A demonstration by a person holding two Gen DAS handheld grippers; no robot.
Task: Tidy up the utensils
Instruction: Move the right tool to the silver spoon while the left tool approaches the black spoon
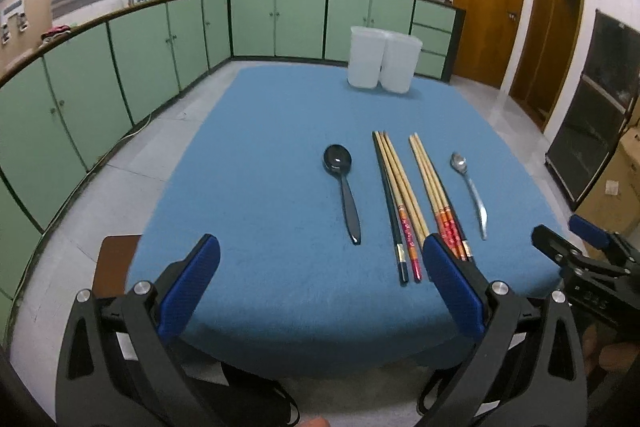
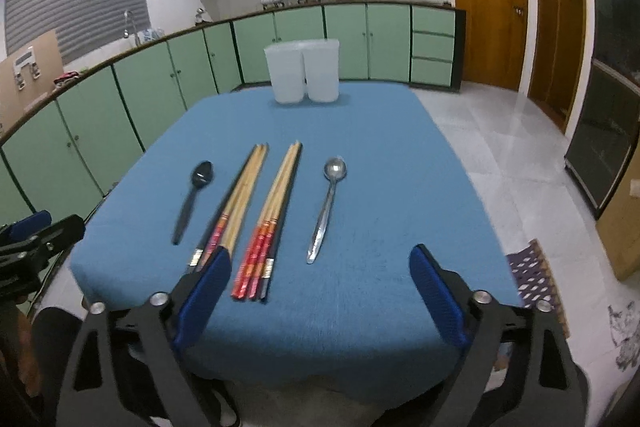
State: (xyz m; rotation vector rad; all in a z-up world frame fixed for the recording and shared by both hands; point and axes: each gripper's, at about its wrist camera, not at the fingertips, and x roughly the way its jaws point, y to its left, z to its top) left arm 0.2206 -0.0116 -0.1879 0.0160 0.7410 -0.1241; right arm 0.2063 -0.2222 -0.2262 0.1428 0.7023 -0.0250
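Both the left tool (image 1: pixel 320 291) and the right tool (image 2: pixel 320 291) are released and empty. The metal spoon (image 2: pixel 328 207) lies on the counter (image 2: pixel 380 187) beside the chopsticks (image 2: pixel 272 219). I would lower the right tool over its handle and close slowly, away from the chopsticks.

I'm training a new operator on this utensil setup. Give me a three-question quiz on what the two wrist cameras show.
1. True or false: the black spoon lies in one of the white containers.
2. Multiple choice: what lies directly between the black spoon and the metal spoon? A) a fork B) two bundles of chopsticks C) a plate
3. Fill in: both the left gripper and the right gripper are ____ and hold nothing.

Key
1. False: it lies flat on the blue tablecloth, well short of the containers.
2. B
3. open
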